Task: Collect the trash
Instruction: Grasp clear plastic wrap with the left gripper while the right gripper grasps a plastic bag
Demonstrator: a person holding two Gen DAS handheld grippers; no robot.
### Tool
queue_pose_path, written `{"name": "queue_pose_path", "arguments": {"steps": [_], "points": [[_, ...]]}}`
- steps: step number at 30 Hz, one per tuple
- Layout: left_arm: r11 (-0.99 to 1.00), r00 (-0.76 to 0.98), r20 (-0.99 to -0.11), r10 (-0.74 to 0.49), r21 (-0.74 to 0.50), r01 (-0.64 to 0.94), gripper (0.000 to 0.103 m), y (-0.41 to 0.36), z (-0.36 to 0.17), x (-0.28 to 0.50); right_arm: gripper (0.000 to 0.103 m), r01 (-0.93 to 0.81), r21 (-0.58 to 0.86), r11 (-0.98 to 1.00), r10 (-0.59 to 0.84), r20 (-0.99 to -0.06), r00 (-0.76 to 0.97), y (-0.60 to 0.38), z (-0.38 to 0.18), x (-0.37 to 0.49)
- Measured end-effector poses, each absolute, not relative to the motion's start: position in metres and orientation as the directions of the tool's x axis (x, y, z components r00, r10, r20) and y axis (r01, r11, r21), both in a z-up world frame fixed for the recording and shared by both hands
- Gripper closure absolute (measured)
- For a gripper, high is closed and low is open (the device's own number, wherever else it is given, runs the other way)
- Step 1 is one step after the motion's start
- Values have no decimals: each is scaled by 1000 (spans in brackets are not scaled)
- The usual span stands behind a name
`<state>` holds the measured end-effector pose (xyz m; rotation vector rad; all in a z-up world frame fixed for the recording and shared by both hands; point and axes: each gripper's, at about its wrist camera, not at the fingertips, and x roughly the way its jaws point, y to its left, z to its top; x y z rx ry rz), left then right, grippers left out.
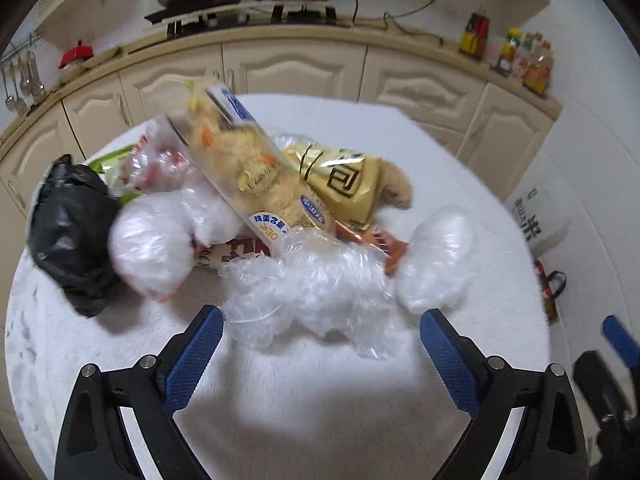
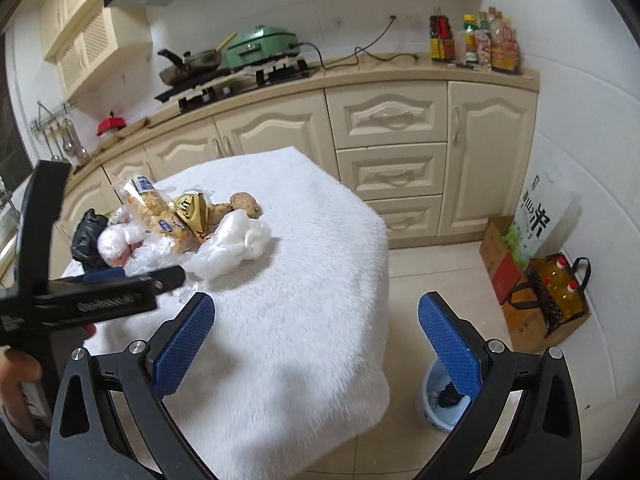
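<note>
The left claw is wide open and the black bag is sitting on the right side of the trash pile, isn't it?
Not quite. The left claw is wide open, but the black bag sits on the left side of the trash pile, as the left wrist view shows.

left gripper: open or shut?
Open. The left gripper has its blue pads spread wide, nothing between them, just short of the clear plastic bag.

Green elec. cooker (image 2: 262, 46), wok (image 2: 192, 65), sauce bottles (image 2: 476, 42), rice bag (image 2: 538, 220)

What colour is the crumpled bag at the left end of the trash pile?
Black; the crumpled bag shows best in the left wrist view.
</note>
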<state>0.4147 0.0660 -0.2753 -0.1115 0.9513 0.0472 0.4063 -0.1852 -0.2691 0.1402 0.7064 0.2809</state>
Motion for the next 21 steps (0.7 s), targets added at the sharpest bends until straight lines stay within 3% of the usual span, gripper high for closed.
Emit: {"name": "queue_pose_path", "arguments": {"steps": [7, 8, 11, 16, 19, 20, 21], "points": [[998, 546, -838, 25, -12, -64, 29, 62, -291, 438, 0, -237, 280, 930, 364, -623, 692, -168, -271, 437], [998, 548, -836, 24, -14, -65, 42, 63, -291, 442, 0, -247, 291, 925, 379, -627, 681, -162, -273, 445], [997, 556, -831, 8, -38, -71, 67, 74, -288, 450, 0, -266, 282, 922, 387, -653, 651, -142, -277, 463], [994, 591, -806, 10, -54, -91, 79, 99, -255, 443, 0, -306, 283, 909, 415, -681, 603, -111, -282, 490], [994, 596, -803, -19, -79, -75, 82, 97, -242, 443, 1, -330, 273, 904, 422, -703, 573, -100, -287, 501], [993, 599, -801, -16, -85, -86, 83, 104, -234, 434, 6, -336, 277, 900, 428, -704, 567, -99, -289, 502], [992, 602, -798, -16, -86, -88, 84, 106, -232, 429, 21, -346, 294, 891, 447, -708, 547, -98, -292, 504]]}}
